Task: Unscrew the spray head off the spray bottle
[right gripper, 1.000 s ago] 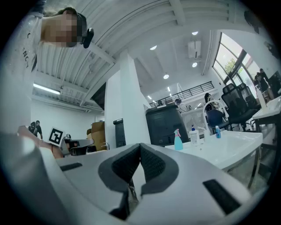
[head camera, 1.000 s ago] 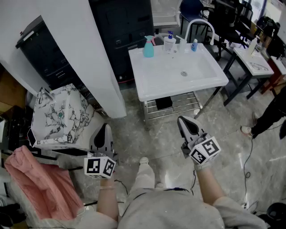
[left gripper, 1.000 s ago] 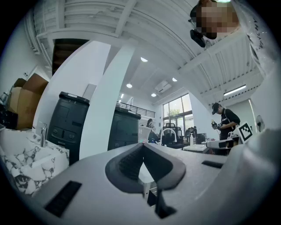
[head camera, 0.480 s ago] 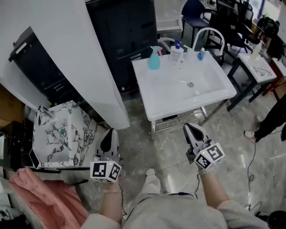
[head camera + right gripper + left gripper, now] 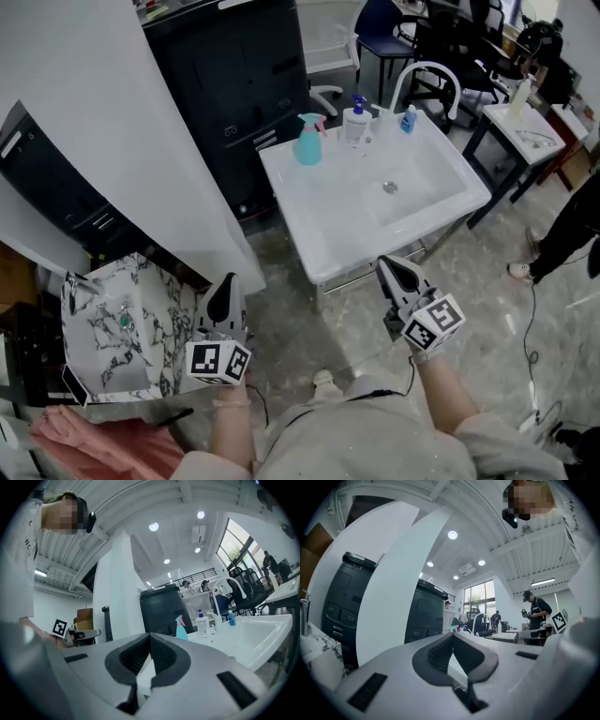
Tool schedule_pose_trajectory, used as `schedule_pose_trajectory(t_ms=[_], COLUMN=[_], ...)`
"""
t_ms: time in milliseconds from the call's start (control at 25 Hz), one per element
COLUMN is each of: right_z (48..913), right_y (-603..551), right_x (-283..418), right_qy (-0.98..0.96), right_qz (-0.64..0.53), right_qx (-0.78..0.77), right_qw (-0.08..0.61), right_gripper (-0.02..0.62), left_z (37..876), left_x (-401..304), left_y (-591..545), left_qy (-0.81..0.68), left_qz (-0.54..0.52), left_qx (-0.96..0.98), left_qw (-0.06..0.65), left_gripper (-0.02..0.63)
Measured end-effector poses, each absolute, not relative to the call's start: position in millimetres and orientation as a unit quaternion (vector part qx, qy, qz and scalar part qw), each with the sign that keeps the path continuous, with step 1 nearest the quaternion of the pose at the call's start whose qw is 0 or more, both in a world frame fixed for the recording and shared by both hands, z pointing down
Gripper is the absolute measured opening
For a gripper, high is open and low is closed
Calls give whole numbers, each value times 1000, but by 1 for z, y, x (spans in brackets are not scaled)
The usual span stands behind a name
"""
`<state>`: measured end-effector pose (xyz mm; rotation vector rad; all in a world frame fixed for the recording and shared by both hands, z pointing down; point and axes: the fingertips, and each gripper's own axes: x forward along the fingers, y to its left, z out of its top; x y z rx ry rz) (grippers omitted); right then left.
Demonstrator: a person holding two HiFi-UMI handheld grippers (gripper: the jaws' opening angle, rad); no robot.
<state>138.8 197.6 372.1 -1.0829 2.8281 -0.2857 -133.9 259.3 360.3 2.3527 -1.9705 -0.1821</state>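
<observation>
**Nothing unscrewed yet: bottle untouched on the washbasin**

Head view: the teal spray bottle (image 5: 308, 142) stands upright at the back left rim of the white washbasin (image 5: 323, 251). Its spray head is on, and a pump bottle (image 5: 355, 120) is just beside it. The left hand-held gripper (image 5: 223, 285) and right hand-held gripper (image 5: 388, 266) are both well apart from it.

Left gripper view: jaws together, nothing between them.

Right gripper view: jaws together, empty. The spray bottle (image 5: 181, 629) shows ahead, intact.

Judgement: the whole job remains, meaning reach, steady the body, twist the head off.
</observation>
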Motion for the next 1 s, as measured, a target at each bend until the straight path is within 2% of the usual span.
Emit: schedule_pose_trajectory(t_ms=[400,600,1000], right_z=[375,379,386], right_y=[146,102,9], right_x=[131,118,103], right_qy=[927,935,940], right_qz=[-88,-70,-77], right_qx=[-362,-346,-333], right_qw=[32,4,-8], right_gripper=[6,5,5], left_z=[376,379,384], left_x=[-121,-124,-127], left_y=[197,152,60], left_qy=[-606,-603,-608], left_qz=[-40,-36,-36], left_qx=[794,796,792], left_qw=[33,36,46], left_gripper=[5,6,6])
